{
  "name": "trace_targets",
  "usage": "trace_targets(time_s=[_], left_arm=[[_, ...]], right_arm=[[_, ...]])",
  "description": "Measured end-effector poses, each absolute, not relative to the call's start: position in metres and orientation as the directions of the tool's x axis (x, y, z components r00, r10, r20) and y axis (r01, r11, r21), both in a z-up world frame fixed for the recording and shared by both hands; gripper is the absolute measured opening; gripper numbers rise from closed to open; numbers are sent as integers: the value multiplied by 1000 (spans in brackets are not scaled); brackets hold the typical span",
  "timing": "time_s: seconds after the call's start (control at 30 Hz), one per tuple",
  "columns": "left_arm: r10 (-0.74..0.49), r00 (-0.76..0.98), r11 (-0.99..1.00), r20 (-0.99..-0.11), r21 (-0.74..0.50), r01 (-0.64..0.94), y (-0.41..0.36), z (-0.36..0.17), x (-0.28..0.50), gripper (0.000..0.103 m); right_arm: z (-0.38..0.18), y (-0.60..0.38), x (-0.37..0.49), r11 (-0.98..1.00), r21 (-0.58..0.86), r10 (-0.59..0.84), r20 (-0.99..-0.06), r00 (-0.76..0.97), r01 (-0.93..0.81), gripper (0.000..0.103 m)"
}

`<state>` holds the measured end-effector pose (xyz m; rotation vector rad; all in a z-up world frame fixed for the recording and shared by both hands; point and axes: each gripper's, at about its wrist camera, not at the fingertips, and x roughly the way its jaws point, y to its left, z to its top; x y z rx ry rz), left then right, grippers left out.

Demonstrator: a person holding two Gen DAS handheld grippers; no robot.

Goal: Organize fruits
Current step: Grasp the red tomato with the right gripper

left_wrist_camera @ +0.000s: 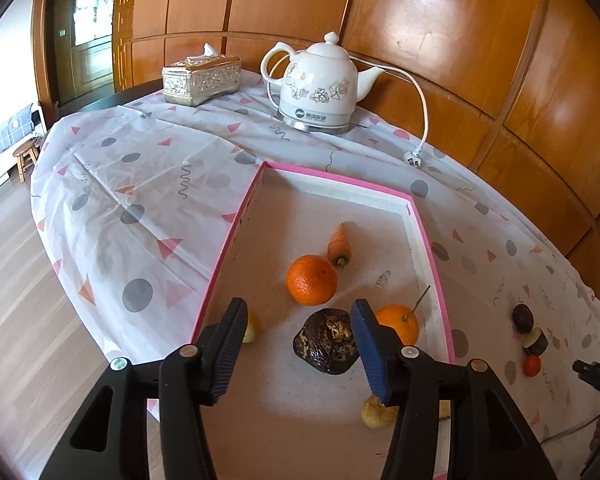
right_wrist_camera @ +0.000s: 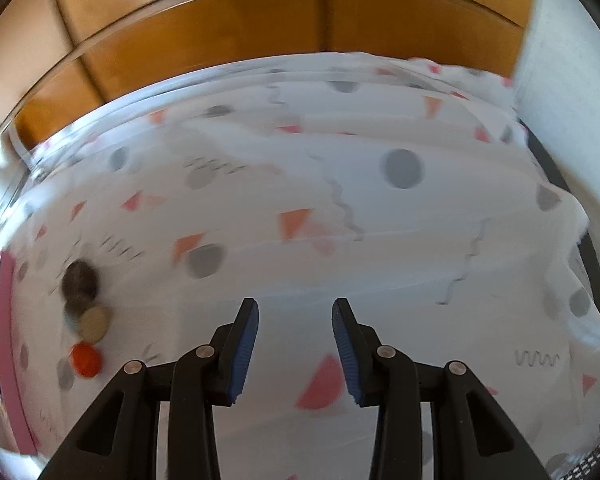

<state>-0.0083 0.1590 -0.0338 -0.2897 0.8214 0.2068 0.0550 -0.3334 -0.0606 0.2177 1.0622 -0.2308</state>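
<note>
A pink-rimmed tray [left_wrist_camera: 430, 236] holds two oranges [left_wrist_camera: 311, 280] [left_wrist_camera: 400, 322], a carrot [left_wrist_camera: 340, 246], a dark wrinkled fruit [left_wrist_camera: 326, 342] and two small yellowish pieces [left_wrist_camera: 374, 412]. My left gripper [left_wrist_camera: 298, 318] is open and empty, above the dark fruit. On the cloth right of the tray lie a dark round fruit [left_wrist_camera: 523, 318] [right_wrist_camera: 80, 280], a cut dark-skinned piece [left_wrist_camera: 535, 341] [right_wrist_camera: 94, 322] and a small red-orange fruit [left_wrist_camera: 532, 365] [right_wrist_camera: 85, 359]. My right gripper [right_wrist_camera: 295, 320] is open and empty over bare cloth, to the right of these; its view is blurred.
A white electric kettle [left_wrist_camera: 320, 84] with cord and plug [left_wrist_camera: 414, 159] stands at the back. A silver tissue box [left_wrist_camera: 200, 80] sits back left. Wooden wall panels [left_wrist_camera: 460, 40] run behind the round table. The table edge drops to the floor on the left.
</note>
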Motion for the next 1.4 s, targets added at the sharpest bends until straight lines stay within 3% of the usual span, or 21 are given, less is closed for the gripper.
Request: trace_targets(time_s=[0.87, 1.13, 1.2, 1.4], left_arm=[[42, 668, 938, -743, -202, -283, 160, -31, -11, 62], [45, 666, 933, -745, -207, -294, 165, -31, -11, 63], [49, 661, 928, -749, -209, -307, 170, -32, -11, 64], [72, 646, 906, -760, -221, -360, 183, -35, -13, 67]], right_arm=[[-64, -204, 59, 987, 155, 155, -867, 474, -40, 39], [-90, -184, 74, 989, 140, 150, -888, 434, -56, 38], [-90, -177, 72, 995, 72, 98, -883, 459, -73, 28], [-91, -176, 67, 995, 44, 84, -872, 483, -93, 28]])
